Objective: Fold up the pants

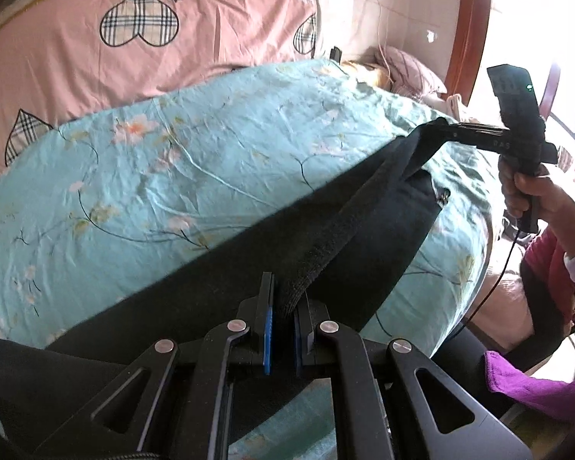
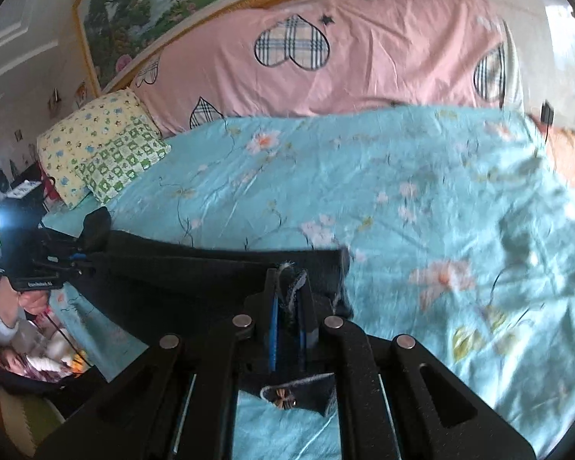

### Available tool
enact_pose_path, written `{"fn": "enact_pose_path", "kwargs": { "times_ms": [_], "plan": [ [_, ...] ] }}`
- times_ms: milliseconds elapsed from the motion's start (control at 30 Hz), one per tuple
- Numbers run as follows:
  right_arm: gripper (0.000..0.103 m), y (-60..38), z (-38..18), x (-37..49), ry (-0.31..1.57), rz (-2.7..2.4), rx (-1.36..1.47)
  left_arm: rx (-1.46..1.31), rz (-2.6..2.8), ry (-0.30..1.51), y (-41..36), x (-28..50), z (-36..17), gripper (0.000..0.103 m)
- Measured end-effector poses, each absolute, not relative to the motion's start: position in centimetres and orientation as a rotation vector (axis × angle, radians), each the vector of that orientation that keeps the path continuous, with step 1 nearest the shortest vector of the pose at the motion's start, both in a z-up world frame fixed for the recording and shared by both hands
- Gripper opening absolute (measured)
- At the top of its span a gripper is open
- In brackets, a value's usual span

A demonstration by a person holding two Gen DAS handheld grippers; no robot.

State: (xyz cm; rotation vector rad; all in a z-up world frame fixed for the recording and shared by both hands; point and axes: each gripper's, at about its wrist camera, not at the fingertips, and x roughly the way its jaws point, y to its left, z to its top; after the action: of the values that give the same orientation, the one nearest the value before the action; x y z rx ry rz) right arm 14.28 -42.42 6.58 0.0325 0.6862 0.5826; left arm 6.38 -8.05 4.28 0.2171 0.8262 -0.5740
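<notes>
Left wrist view, nearest first: the left claw (image 1: 283, 306) is clamped on a ribbed black band of the pants (image 1: 218, 280), most likely the waistband, with the blue pads pressed against the cloth on both sides. From there the dark fabric runs away to the right and far side, pulled into a taut strip, up to the right claw (image 1: 427, 130), which pinches the other end of the same edge. A hand (image 1: 533, 195) grips that tool's handle at the right. Below the stretched edge the rest of the pants hangs and drapes down onto the blue floral bedspread (image 1: 195, 145).

Right wrist view, again from the near side: the right claw (image 2: 287, 287) is closed on black cloth, with a frayed grey thread sticking up between its fingers. The pants (image 2: 195, 268) stretch off to the left toward the left claw (image 2: 81, 257), which also holds cloth. A small loose flap with a bow-like trim shows just under the tool, over the bedspread (image 2: 421, 199).

Farther off lie a yellow and green patterned pillow (image 2: 99, 153) at the far left and a pink heart-patterned cover (image 2: 364, 57) along the far edge of the bed.

As for progress, I judge the work to be early or midway: the garment is lifted and held spread along one edge, not laid flat, and no finished, stacked fold is visible. Laying it down, doubling it over and smoothing it appear to remain.
</notes>
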Motion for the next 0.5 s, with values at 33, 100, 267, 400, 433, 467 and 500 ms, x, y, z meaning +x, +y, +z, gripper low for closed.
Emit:
{"fn": "enact_pose_path", "kwargs": {
  "times_ms": [33, 100, 267, 400, 433, 467, 500],
  "plan": [
    [0.009, -42.3, 6.8, 14.5, 0.69, 0.583, 0.025, 0.209, -0.579, 0.827, -8.0, 6.3, 4.4, 0.007],
    [0.009, -42.1, 6.8, 14.6, 0.695, 0.585, 0.01, 0.2, -0.591, 0.839, -8.0, 6.1, 4.0, 0.007],
    [0.009, -42.6, 4.8, 13.8, 0.744, 0.571, 0.009, 0.211, -0.61, 0.902, -9.1, 5.0, 0.9, 0.007],
    [0.009, -43.3, 2.4, 13.2, 0.798, 0.544, 0.015, 0.199, -0.614, 0.932, -9.6, 4.9, -1.2, 0.007],
    [0.009, -43.5, 1.8, 13.2, 0.811, 0.536, 0.021, 0.19, -0.611, 0.938, -9.7, 5.1, -1.5, 0.007],
    [0.009, -43.6, 1.5, 13.2, 0.817, 0.533, 0.032, 0.17, -0.613, 0.947, -9.7, 5.3, -1.9, 0.009],
    [0.009, -43.8, 1.1, 13.2, 0.82, 0.532, 0.046, 0.16, -0.617, 0.954, -9.6, 5.5, -2.1, 0.013]
  ]
}}
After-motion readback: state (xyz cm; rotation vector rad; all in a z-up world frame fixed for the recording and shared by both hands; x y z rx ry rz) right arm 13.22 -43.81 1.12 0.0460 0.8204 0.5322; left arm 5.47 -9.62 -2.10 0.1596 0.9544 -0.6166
